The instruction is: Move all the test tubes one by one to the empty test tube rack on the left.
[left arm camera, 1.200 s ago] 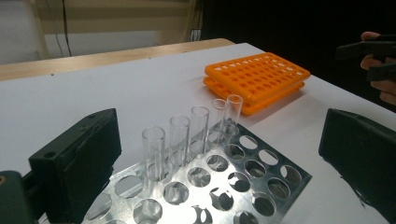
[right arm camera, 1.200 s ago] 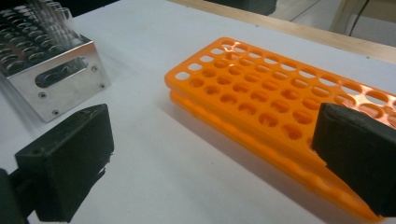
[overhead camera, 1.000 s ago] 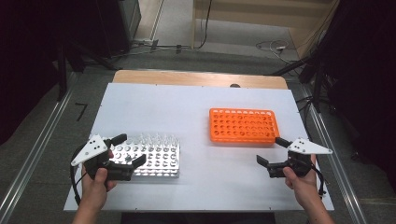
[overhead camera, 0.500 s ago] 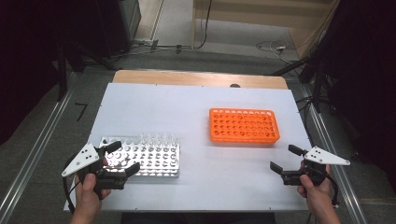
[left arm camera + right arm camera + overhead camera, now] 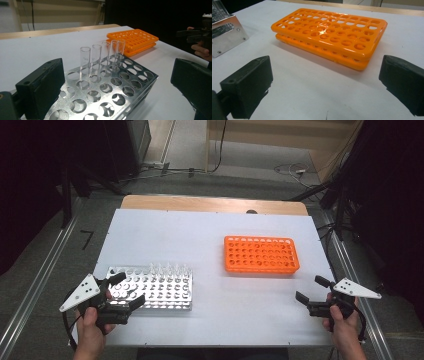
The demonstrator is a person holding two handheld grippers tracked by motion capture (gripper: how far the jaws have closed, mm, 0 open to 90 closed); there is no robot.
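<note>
Looking down on a white desk (image 5: 165, 235) with two racks and two hand-held grippers.

Near the front left corner: a metal rack (image 5: 155, 289), shiny, full of round holes, lying flat. Along its far edge: a row of clear glass tubes (image 5: 85, 62), upright, side by side, empty as far as can be told.

Toward the right edge, farther back: an orange rack (image 5: 261, 254), plastic, low and flat, all holes empty. Well apart from the metal rack, bare desk between.

At the front left corner: the left gripper (image 5: 121, 290), held in a hand (image 5: 90, 330), jaws spread wide, gripping nothing. Hovering at the left end of the metal rack, one jaw over its left holes, the other at its front left corner; contact impossible to tell. From the left gripper view: the two black jaws far apart, the metal rack and its tubes between them, the orange rack behind.

At the front right corner: the right gripper (image 5: 309, 289), held in the other hand (image 5: 342, 327), jaws likewise wide apart and empty. Pointing left and back toward the orange rack, clear of it, with bare desk between. From the right gripper view: the orange rack (image 5: 329, 30) straight ahead between the jaws, a corner of the metal rack (image 5: 225, 33) at far left.
</note>
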